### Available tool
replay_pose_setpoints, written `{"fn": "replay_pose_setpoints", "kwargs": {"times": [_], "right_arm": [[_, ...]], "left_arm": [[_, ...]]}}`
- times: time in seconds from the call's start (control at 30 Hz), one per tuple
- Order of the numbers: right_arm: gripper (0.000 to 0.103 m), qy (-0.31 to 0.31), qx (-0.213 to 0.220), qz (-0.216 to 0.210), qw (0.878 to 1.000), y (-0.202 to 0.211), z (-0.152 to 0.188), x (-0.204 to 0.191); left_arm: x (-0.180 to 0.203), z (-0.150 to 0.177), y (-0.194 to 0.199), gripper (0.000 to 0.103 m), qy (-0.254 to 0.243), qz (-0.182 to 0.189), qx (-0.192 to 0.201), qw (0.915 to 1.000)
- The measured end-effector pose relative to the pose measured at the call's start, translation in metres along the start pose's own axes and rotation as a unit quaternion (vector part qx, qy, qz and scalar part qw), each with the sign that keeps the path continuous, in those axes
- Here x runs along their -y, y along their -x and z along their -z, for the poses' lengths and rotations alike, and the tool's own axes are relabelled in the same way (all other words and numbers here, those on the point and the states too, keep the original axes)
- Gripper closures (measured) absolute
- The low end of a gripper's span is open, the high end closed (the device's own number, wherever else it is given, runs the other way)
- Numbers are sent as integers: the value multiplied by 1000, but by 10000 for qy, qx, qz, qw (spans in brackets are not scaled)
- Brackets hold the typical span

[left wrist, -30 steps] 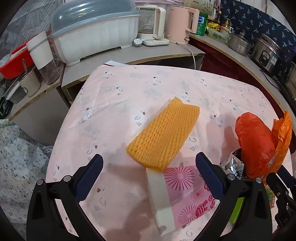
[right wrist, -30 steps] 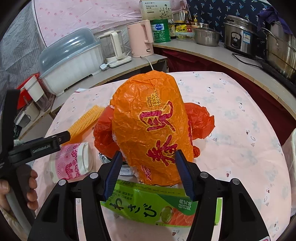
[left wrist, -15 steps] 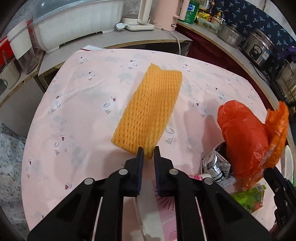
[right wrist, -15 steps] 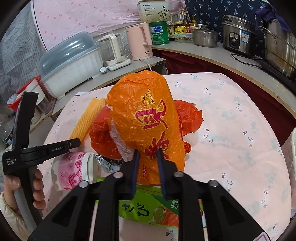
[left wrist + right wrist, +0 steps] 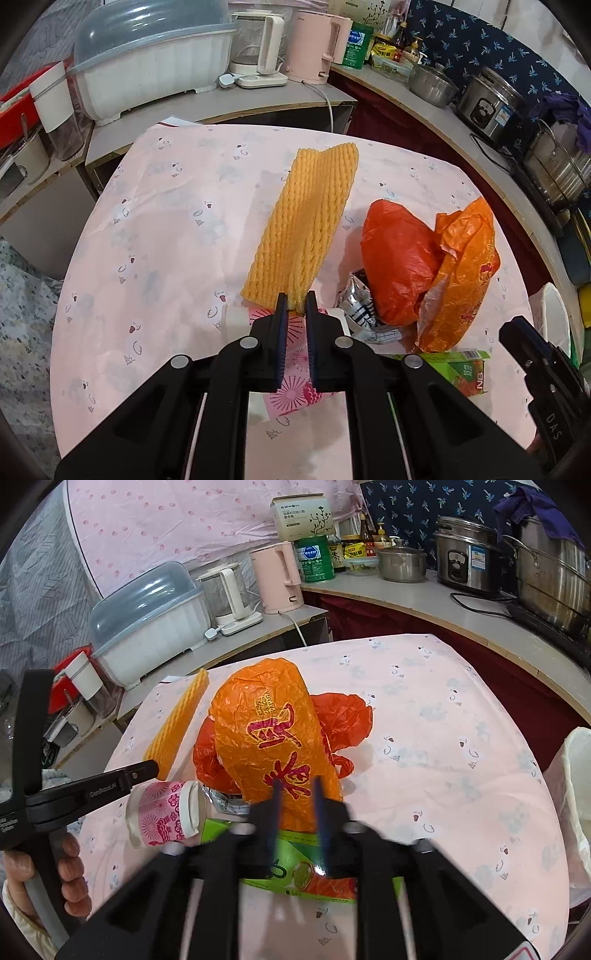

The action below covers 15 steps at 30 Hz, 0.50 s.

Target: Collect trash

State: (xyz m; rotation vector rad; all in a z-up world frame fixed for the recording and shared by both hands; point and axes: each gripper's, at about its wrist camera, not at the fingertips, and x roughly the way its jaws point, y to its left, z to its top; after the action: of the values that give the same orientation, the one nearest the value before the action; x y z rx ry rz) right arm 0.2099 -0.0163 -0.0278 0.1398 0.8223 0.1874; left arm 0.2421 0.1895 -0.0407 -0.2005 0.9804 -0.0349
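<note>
The foam net (image 5: 306, 221) looks light and soft; the left gripper (image 5: 295, 306) pinches its near end, while the right gripper (image 5: 297, 801), jaws just reopening, straddles the crinkly orange bag (image 5: 273, 731).

"NB" on green carton (image 5: 466, 369) | "DAS" on right gripper (image 5: 554, 424) | "GenRobot.AI" on left gripper (image 5: 103, 792)
</note>
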Motion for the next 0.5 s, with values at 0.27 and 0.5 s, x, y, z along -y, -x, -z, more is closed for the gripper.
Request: {"fn": "replay_pose_setpoints", "kwargs": {"times": [0.27, 0.5], "right_arm": [[43, 88, -257, 40, 9996, -36, 3, -6], [103, 109, -536, -89, 9985, -53, 8, -7]], "left_arm": [[8, 5, 13, 94, -29, 84, 66, 9999], [13, 7, 15, 94, -35, 124, 66, 9999]]}}
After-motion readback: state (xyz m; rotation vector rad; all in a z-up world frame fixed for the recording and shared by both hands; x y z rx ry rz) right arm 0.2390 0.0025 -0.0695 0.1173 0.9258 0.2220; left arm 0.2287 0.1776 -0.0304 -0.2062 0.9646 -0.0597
